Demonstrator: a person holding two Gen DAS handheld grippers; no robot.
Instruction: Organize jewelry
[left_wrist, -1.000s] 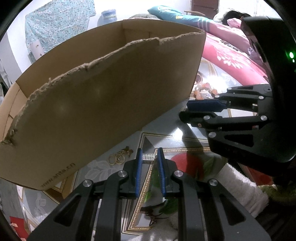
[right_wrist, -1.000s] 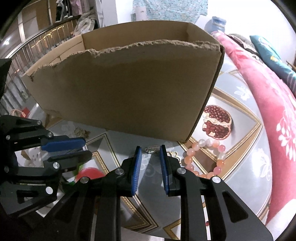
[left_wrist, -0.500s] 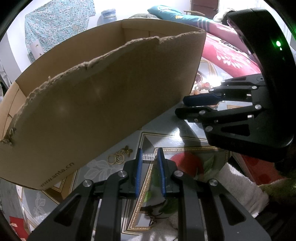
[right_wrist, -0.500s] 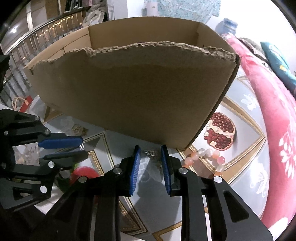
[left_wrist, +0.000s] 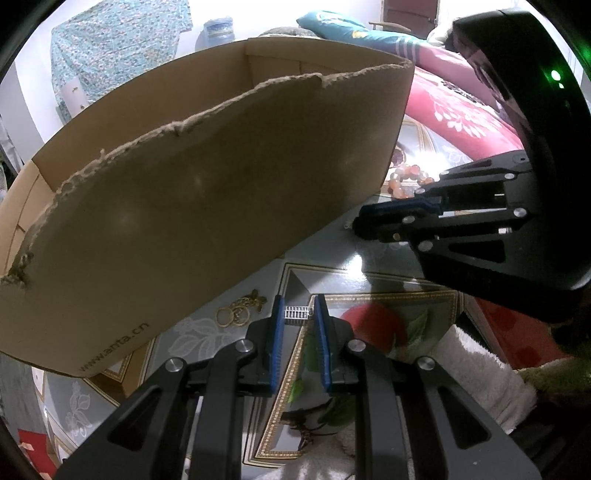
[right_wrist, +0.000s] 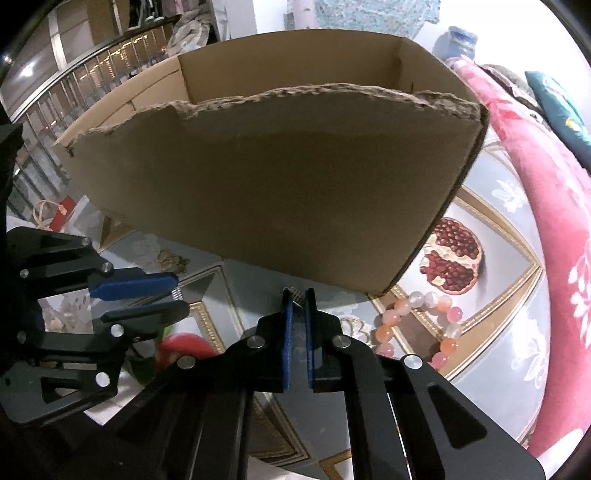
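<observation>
Pinching a small silver ribbed clasp (left_wrist: 296, 312) between its blue pads, the left gripper (left_wrist: 297, 314) is holding it just above the glossy counter (left_wrist: 388, 269), its jaws narrow and pressing on both ends of the piece. In the right wrist view that same gripper (right_wrist: 173, 295) is showing at the left with the silver piece poking out at its tip. The right gripper (right_wrist: 298, 300) is pointing down at the counter in front of the box; its jaws have just been closing and are now nearly together, gripping a second small silver piece (right_wrist: 296, 292) at the very tips of the pads. From the left wrist view the right gripper (left_wrist: 364, 221) is reaching in from the right, close to the box's corner. A large open cardboard box (right_wrist: 288, 192) with a torn top edge is standing just beyond both grippers. A small heap of gold rings and a charm (left_wrist: 240, 310) is lying on the counter just beside the box's near wall, left of the left gripper. A bracelet of pink and orange beads (right_wrist: 424, 325) is resting on the counter by the box's right corner, near a pomegranate picture (right_wrist: 452, 254) printed on the surface. A pink floral quilt (right_wrist: 546, 206) is lying along the right side.
</observation>
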